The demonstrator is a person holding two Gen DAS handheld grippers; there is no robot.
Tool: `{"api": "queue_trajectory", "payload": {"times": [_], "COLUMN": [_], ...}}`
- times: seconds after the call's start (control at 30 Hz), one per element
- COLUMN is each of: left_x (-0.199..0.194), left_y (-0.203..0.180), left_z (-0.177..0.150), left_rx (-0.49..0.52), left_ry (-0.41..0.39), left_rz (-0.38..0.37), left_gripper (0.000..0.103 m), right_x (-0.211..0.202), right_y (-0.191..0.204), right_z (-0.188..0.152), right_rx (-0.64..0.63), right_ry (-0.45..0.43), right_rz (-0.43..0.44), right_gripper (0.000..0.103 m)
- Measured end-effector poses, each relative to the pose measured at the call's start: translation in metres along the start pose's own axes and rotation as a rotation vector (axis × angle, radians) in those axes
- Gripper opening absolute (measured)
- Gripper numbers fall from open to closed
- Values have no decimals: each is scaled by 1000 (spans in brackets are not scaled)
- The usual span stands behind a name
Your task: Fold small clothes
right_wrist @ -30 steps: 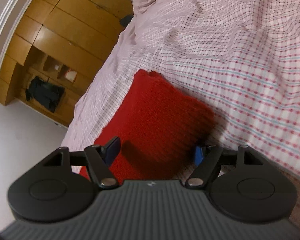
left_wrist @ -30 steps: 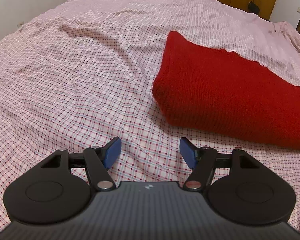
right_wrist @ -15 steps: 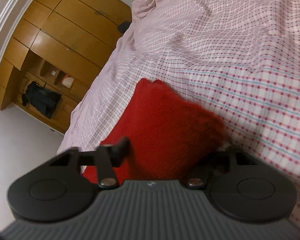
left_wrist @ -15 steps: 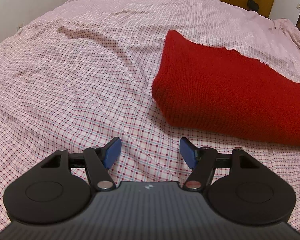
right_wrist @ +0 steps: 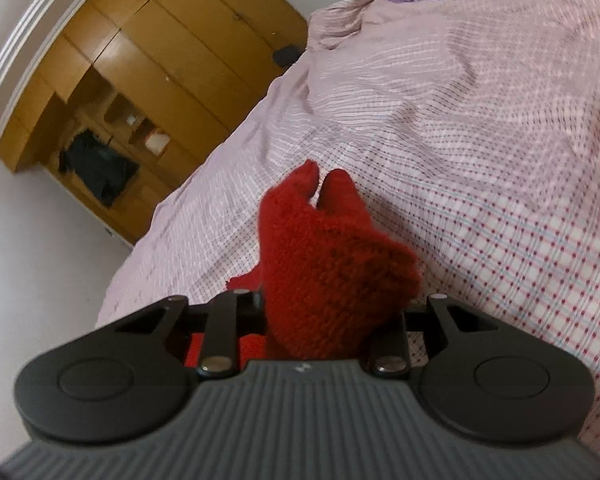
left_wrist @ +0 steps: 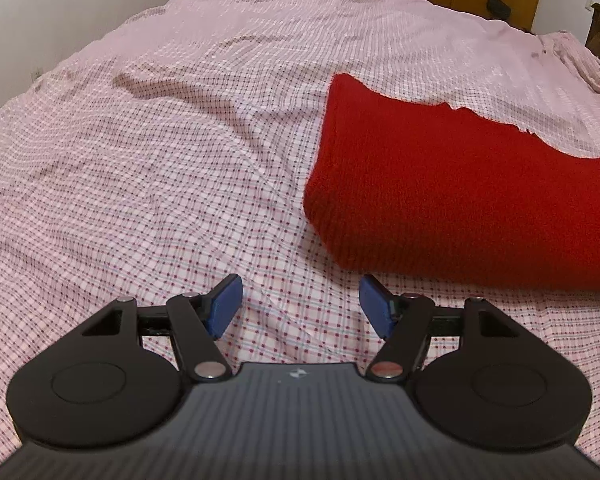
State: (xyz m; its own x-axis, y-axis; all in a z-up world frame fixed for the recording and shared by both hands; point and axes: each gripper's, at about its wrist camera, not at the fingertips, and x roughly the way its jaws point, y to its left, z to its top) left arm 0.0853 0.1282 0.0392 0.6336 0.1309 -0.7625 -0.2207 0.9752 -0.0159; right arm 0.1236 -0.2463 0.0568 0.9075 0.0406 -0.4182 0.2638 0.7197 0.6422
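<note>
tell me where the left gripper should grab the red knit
Probably the near corner of the red knit, ahead and to the right of the open left gripper. That folded edge stands thick off the bedsheet, so come in low from the front, one finger sliding under.

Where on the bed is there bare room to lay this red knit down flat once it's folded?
The widest bare patch is the checked bedsheet left of the red knit garment, reaching to the white wall; only shallow wrinkles there. A narrower strip lies between the garment and the open left gripper. The right side is crowded: the right gripper is clamping bunched knit.
</note>
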Motion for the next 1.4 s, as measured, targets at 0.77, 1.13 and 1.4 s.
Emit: {"api": "queue_trajectory", "payload": {"times": [0.77,1.13,1.4], "left_x": [-2,3,13], "left_y": [38,59,73], "left_z": [47,47,37], "left_rx": [50,4,-20], "left_ry": [-31,-30,-3], "left_rz": [-2,-8,-11], "left_gripper": [72,72,72], "right_x": [-9,4,21], "right_y": [128,194,198], "right_z": [-12,-89,-150], "right_rx": [-311,-703,-925], "right_ry": [-48,-42,48], "right_rz": [111,113,93], "right_gripper": [34,34,34]}}
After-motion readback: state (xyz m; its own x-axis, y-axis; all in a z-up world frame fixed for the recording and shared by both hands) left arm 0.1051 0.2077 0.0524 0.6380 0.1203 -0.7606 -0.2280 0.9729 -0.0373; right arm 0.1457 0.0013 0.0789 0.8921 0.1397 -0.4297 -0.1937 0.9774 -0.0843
